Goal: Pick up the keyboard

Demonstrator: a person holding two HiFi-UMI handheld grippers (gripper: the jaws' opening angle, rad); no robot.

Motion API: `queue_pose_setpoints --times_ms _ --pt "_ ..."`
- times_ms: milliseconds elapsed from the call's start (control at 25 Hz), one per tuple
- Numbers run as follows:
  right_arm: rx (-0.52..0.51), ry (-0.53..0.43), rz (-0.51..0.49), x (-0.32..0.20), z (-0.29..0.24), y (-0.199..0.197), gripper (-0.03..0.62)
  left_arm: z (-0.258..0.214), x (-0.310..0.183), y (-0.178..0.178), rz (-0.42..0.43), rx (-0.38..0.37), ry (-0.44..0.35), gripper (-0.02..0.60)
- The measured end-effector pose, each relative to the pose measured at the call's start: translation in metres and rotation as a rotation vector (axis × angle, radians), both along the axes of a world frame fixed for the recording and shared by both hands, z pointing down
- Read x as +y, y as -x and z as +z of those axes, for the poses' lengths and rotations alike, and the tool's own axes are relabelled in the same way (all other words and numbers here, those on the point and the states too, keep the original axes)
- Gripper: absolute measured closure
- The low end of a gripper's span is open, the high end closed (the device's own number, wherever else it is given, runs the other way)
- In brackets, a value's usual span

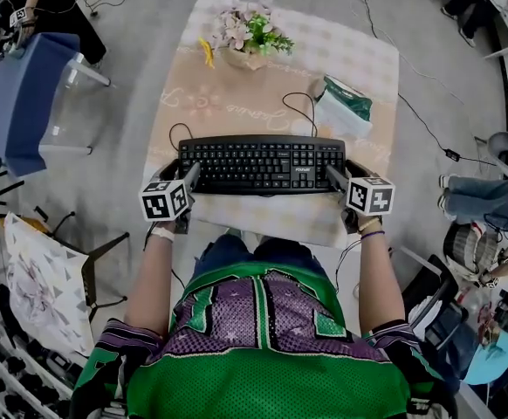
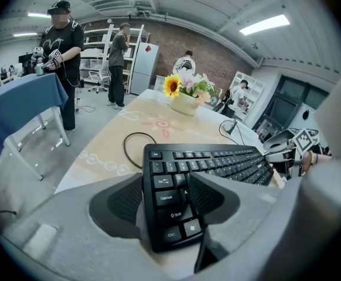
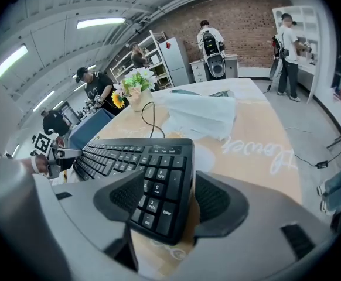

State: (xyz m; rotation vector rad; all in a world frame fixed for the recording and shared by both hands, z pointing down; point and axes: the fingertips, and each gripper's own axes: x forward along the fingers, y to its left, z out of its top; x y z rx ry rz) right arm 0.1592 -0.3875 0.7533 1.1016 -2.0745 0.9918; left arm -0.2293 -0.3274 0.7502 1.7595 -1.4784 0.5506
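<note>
**A:** Where is the keyboard [image 1: 263,164]?

**B:** It lies across the near part of the desk [image 1: 390,81]. It is a long, flat slab of matt black plastic with rows of low, square keys and white legends. Under it is a beige cloth [image 1: 236,103] printed with pale flowers and curly script.

**A:** And the tongs?

**B:** There is one at each short end. The left tongs [image 2: 167,198] are clamped on the end by the Caps Lock and Shift keys. The right tongs [image 3: 170,198] are clamped on the number-pad end by Enter. In each case the keyboard's edge fills the gap between the two pads.

**A:** What are the pads like?

**B:** They are dark, rounded cushions with a fine ribbed grain, set in smooth grey moulded shells. Each tool carries a white cube with black square markers [image 1: 165,201].

**A:** Is the keyboard off the cloth?

**B:** The right gripper view shows the corner a little above the cloth with shadow beneath. I cannot tell how it stands along the rest of its length.

**A:** What else is on the desk?

**B:** A thin black cable [image 1: 299,105] runs from the back edge of the keyboard and curls in loose loops. Beyond it, on the right, is a crumpled green-and-white bag [image 1: 345,107]. At the far edge is a pale pot of flowers [image 1: 250,31] with soft pink blooms, green leaves and one yellow sunflower.
</note>
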Motion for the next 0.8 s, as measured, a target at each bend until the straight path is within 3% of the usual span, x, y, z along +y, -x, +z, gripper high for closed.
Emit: queue_pose_setpoints --times_ms 280,600,800 --pt "-0.045 0.036 0.018 -0.003 0.008 0.004 0.335 0.007 0.001 0.001 -0.050 0.122 0.038 0.331" --pt "-0.104 0.066 0.032 -0.003 0.013 0.005 0.333 0.008 0.000 0.002 -0.039 0.106 0.051 0.331" --pt "-0.077 0.050 0.035 -0.002 0.013 0.004 0.333 0.007 0.001 0.000 -0.036 0.112 0.054 0.331"
